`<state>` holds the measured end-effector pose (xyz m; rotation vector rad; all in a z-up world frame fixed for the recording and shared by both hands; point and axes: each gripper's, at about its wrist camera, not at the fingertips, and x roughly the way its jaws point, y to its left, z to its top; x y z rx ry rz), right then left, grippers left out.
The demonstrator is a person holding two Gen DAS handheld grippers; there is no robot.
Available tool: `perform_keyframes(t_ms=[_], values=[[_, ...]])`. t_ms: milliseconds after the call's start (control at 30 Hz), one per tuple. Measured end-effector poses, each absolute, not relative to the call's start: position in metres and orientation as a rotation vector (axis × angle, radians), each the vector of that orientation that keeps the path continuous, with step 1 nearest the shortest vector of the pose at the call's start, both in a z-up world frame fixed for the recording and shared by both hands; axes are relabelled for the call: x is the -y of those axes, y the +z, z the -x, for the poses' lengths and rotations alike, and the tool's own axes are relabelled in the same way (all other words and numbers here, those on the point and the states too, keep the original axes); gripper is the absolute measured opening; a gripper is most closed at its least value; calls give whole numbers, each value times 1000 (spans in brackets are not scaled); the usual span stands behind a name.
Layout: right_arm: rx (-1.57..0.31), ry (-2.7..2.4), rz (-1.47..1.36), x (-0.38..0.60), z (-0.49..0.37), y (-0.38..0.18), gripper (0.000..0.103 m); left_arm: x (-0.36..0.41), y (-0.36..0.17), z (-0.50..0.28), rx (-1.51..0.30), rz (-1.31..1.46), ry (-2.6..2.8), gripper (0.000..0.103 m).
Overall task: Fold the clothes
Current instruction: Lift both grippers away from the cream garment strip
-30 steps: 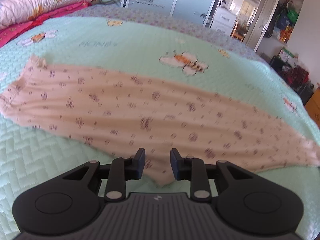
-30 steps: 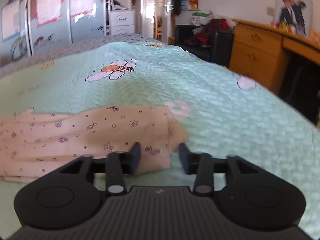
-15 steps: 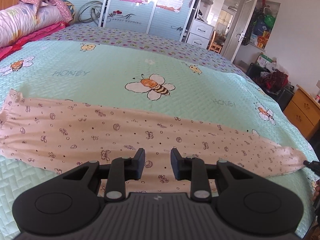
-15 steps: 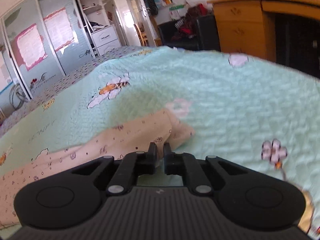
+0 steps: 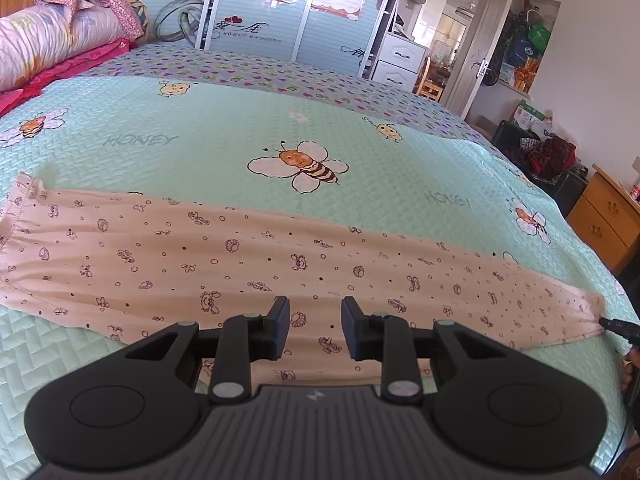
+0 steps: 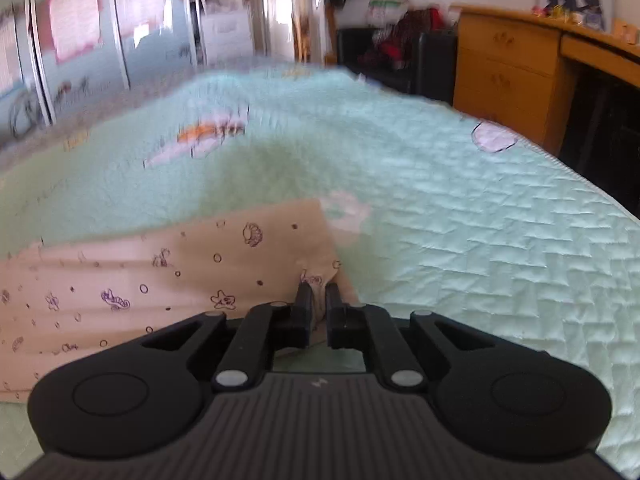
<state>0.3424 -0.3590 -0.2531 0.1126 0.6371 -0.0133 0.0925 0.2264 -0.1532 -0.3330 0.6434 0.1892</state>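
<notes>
A: Where are the pajama pants (image 5: pixel 256 264)?

B: Laid flat in a long strip across the mint green bedspread (image 5: pixel 208 152), waistband end far off to my left, cuff end running away to my right. My left gripper (image 5: pixel 312 330) hovers over the strip's near edge around its middle, fingers (image 5: pixel 278 328) spread wide apart with nothing between them; the cloth shows in the gap below.

A: And your right?

B: My right gripper (image 6: pixel 316 310) is at the cuff end of the pants (image 6: pixel 168 280). Its fingers (image 6: pixel 304 308) are drawn nearly together, pinching a small bunch of the fabric's corner. From the left wrist camera I can see its tip (image 5: pixel 618 326) touching that same cuff at the far right.

A: What else is around?

B: A rolled floral quilt (image 5: pixel 52 44) at the head of the bed on the left, a printed bee (image 5: pixel 300 166) on the bedspread beyond the pants, wardrobe doors (image 5: pixel 256 12) behind the bed, and a wooden dresser (image 6: pixel 508 68) off to the right. Nothing lies on the pants or between my fingers and the cloth. The right camera's far view is blurred.
</notes>
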Motion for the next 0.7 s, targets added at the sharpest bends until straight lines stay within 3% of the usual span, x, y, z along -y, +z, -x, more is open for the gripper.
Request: perform_keyframes(t_ms=[133,300,433,700], values=[[-610,-36,-177,367,-331,-247,25,-232,-155,-91,-645,343,198,30],[-608,-47,-207,365,-338,-249,29,-231,-159,-92,-655,353,192,31],[-607,-55,-232,363,-344,-251,48,-227,-157,-89,-652,348,182,32],[-546,-97,-207,351,-341,-239,47,-255,-151,-75,-625,398,239,37]])
